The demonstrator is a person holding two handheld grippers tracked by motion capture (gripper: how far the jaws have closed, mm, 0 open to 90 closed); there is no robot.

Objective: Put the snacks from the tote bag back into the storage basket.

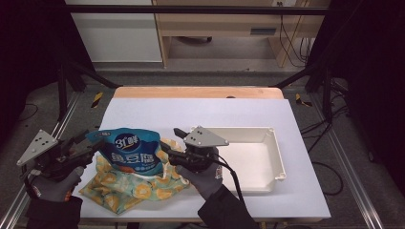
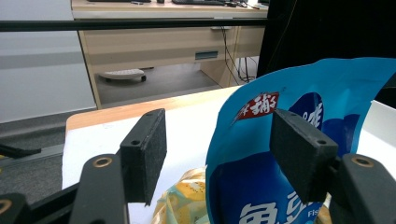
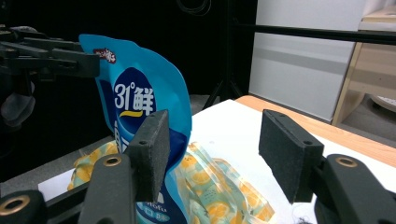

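Note:
A blue snack bag [image 1: 129, 150] stands upright on a flat yellow fruit-print packet [image 1: 125, 188] at the near left of the white table. My left gripper [image 1: 90, 147] sits at the bag's left edge and my right gripper [image 1: 171, 144] at its right edge. In the left gripper view the jaws [image 2: 217, 135] stand wide apart; the blue bag [image 2: 299, 154] reaches into the gap beside the right pad, while the left pad is clear of it. In the right gripper view the gripper [image 3: 215, 130] is open too, with the blue bag [image 3: 135, 98] just behind its left pad.
A shallow white tray [image 1: 279, 157] lies on the table to the right of my right hand. The white table top [image 1: 200, 114] has a wooden strip along its far edge. Black frame posts stand at both sides, with a wooden desk beyond.

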